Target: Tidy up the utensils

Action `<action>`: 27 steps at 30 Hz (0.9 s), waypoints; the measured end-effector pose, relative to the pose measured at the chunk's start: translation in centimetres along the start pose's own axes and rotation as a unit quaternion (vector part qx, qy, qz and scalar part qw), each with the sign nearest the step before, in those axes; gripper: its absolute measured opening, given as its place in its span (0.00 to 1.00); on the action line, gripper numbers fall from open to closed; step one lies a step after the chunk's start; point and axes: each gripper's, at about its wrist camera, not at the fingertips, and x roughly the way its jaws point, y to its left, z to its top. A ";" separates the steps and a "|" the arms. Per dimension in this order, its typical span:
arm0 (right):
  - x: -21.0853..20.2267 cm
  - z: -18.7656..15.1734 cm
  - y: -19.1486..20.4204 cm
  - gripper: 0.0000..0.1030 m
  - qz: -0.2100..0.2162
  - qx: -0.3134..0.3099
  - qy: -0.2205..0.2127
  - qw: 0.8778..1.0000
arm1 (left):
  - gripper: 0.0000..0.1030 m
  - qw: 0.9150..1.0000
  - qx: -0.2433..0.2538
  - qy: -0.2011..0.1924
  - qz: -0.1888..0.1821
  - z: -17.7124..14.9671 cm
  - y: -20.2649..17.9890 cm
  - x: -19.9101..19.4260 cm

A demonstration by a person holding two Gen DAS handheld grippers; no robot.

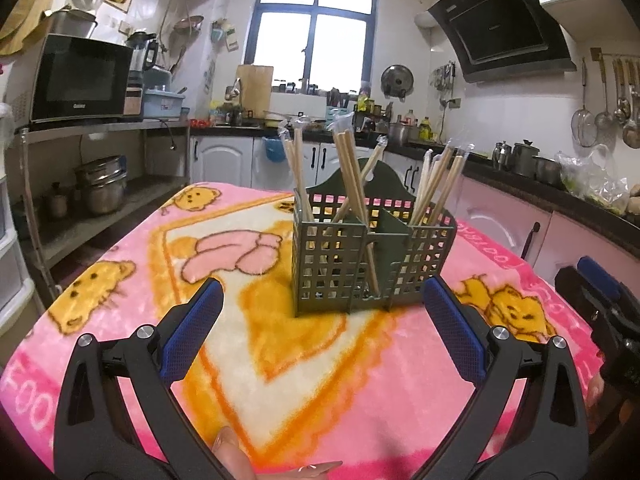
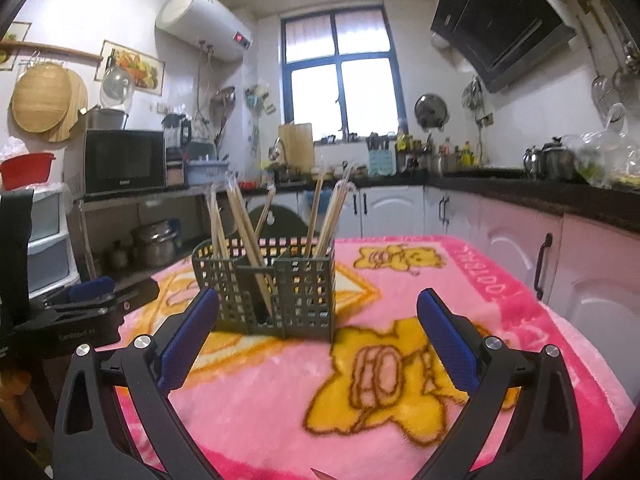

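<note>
**Both grippers open and empty; chopsticks stand in the green caddy**

Chopsticks (image 1: 352, 172) wrapped in clear sleeves stand tilted in a green perforated caddy (image 1: 372, 256), which we see resting on a pink cartoon-print blanket (image 1: 120, 300) that covers the table. We count three groups: one in the left compartment, one leaning across the middle, one in the right compartment. The caddy has a raised back panel with a hanging hole.

We hold the left gripper (image 1: 322, 304) just in front of the caddy, above the blanket. Its blue-padded fingers (image 1: 192, 332) are spread wide, with nothing between them. A fingertip shows at the lower edge of the left wrist view.

We hold the right gripper (image 2: 318, 316) beside it, aimed at the same caddy from the right. Its jaws are likewise spread wide and grip nothing.

Behind the table we see a microwave (image 1: 80, 76), a window (image 1: 312, 20) and a range hood (image 1: 504, 24).
</note>
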 end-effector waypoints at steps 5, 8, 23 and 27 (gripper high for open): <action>-0.9 -0.1 0.6 0.94 -0.008 -0.014 -0.025 1.000 | 0.90 1.000 0.007 -0.007 -0.005 -0.4 -0.7 -0.5; -1.3 -0.3 0.9 0.94 -0.014 -0.022 -0.034 0.999 | 0.90 1.000 0.010 -0.011 -0.006 -0.7 -1.0 -0.7; -1.5 -0.7 1.2 0.94 -0.018 -0.023 -0.034 0.999 | 0.90 1.000 0.007 -0.014 -0.005 -0.8 -0.8 -0.8; -1.5 -0.7 1.2 0.94 -0.019 -0.024 -0.034 0.999 | 0.90 1.000 0.007 -0.014 -0.005 -0.8 -0.8 -0.8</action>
